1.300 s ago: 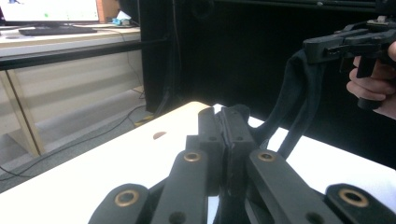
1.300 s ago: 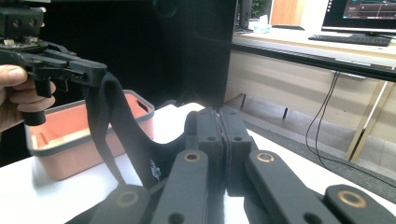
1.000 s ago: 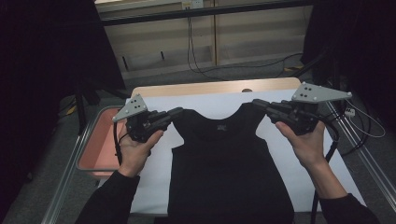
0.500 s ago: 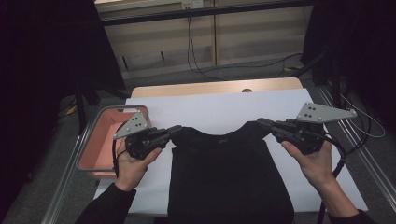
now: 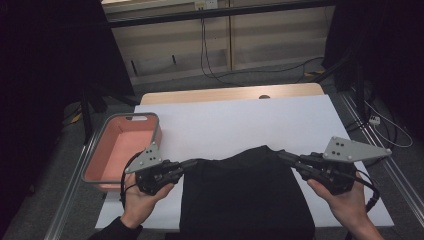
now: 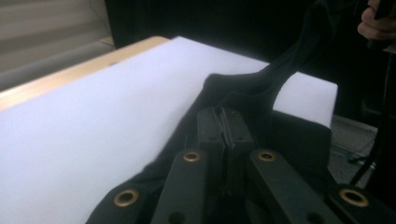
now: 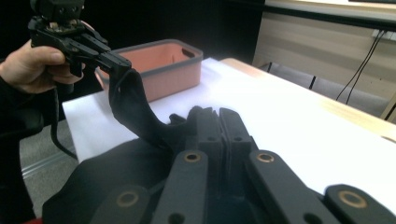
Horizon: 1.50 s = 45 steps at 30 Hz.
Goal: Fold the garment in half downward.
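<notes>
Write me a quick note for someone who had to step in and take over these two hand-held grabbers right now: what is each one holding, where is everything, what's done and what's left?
Left gripper: jaws shut on one shoulder strap of the black garment.
Right gripper: jaws shut on the other strap.
The garment's upper edge is held up by both straps; the body lies on the white table cover and runs off its near edge.
The pink bin sits at the table's left edge; nothing shows inside it.
Done: both straps gripped.
Left: probably laying the garment flat or folding it, perhaps for the bin; the pictures do not settle which.
</notes>
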Tool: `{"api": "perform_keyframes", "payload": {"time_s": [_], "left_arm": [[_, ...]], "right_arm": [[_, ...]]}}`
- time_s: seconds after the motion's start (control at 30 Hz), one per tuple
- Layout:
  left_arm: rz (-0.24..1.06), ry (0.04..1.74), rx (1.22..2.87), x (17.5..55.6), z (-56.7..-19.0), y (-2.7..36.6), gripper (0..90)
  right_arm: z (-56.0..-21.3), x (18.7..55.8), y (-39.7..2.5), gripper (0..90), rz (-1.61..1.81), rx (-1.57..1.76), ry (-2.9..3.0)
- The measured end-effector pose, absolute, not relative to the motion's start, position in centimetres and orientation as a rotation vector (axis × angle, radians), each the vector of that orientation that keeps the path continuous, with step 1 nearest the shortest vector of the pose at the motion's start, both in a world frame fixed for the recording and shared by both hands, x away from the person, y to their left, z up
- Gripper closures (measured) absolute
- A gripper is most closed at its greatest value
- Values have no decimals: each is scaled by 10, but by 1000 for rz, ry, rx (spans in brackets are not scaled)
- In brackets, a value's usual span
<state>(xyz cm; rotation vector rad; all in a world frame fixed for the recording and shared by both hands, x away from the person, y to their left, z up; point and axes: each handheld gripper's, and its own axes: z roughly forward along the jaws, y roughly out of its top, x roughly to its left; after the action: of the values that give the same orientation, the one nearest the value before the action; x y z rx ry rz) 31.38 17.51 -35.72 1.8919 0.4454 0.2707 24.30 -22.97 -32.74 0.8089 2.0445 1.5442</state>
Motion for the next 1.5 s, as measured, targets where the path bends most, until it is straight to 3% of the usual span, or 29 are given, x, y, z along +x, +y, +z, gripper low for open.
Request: {"api": "perform_keyframes", "payload": {"time_s": [0.1, 0.77, 1.17, 1.37, 1.43, 1.5], "left_arm": [[296, 451, 1905, 309, -365, 177, 881], [141, 497, 2077, 308, -428, 168, 873], [60, 506, 2096, 286, -437, 176, 858], [85, 549, 2078, 288, -437, 179, 650], [113, 585, 2075, 293, -438, 179, 523], [162, 612, 2078, 300, -438, 179, 412]], "right_arm": [[-338, 238, -230, 879, 1530, 823, 2071], [-422, 247, -231, 877, 1357, 1001, 2283], [-441, 230, -221, 851, 1323, 986, 2359], [-442, 233, -221, 579, 1323, 1008, 2341], [-441, 238, -223, 479, 1331, 1026, 2311], [-439, 243, -225, 444, 1322, 1048, 2281]]}}
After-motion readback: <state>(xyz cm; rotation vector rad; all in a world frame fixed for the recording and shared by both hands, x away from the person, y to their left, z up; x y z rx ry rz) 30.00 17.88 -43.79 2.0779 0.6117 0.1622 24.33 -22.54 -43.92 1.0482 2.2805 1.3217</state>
